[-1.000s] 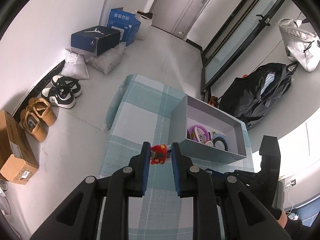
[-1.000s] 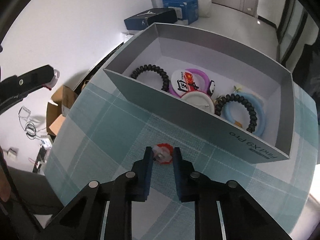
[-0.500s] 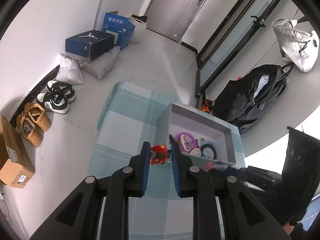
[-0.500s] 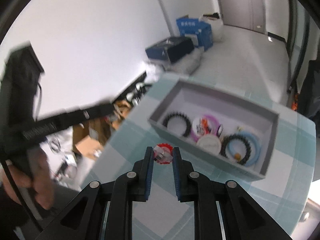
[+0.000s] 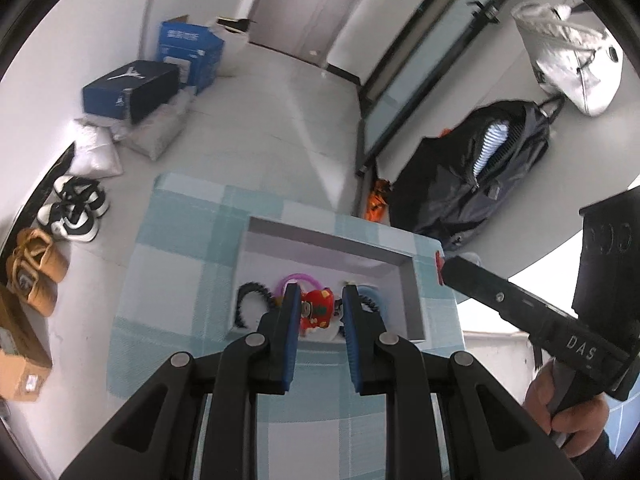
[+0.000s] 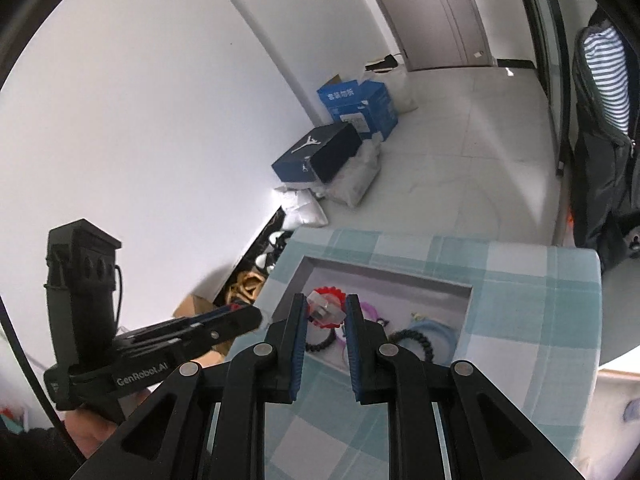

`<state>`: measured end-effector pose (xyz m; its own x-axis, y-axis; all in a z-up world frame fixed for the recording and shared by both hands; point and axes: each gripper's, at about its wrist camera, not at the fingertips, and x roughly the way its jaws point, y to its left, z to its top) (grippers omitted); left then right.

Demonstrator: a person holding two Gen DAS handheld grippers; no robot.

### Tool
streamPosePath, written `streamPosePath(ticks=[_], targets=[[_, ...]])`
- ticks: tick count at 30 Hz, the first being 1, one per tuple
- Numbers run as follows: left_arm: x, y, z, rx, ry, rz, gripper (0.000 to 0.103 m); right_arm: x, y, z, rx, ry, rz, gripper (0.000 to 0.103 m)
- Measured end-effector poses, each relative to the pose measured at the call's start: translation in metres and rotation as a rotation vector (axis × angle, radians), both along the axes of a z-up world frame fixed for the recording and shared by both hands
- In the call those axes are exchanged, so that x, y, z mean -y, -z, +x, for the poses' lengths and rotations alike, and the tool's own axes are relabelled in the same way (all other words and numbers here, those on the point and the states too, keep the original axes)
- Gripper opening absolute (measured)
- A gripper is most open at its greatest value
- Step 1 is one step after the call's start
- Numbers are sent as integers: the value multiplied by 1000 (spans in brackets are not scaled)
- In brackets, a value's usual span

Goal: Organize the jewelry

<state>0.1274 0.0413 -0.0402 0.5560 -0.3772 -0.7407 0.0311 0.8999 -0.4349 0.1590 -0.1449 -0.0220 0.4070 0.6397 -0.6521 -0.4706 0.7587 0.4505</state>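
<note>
My left gripper is shut on a small red charm and holds it high above the grey box. My right gripper is shut on a red-rimmed trinket, also high above the grey box. The box sits on a blue checked cloth and holds a black beaded bracelet, a purple ring and a light blue ring. The right gripper shows at the right of the left wrist view. The left gripper shows at the left of the right wrist view.
The small table's far edge drops to a tiled floor. Shoes, a dark shoe box and blue cartons line the left wall. A black backpack leans at the right.
Both grippers have risen well above the table with their trinkets still held. The box now looks smaller and sits directly under both pairs of fingers.
</note>
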Motion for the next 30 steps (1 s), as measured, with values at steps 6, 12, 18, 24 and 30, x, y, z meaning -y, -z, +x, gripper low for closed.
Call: streamPosePath(ticks=[6, 12, 18, 24, 30], targets=[[15, 0, 25, -9, 66, 19, 16, 14, -4, 12, -14, 17, 33, 17], [22, 14, 42, -48, 93, 18, 16, 25, 18, 29, -64, 42, 32, 18], [18, 16, 53, -83, 67, -19, 16, 34, 29, 40, -114, 74, 50, 18], [24, 19, 56, -105, 82, -24, 16, 21, 32, 39, -109, 47, 22, 18], [21, 27, 60, -154, 82, -47, 16, 15, 40, 40, -134, 41, -2, 20]])
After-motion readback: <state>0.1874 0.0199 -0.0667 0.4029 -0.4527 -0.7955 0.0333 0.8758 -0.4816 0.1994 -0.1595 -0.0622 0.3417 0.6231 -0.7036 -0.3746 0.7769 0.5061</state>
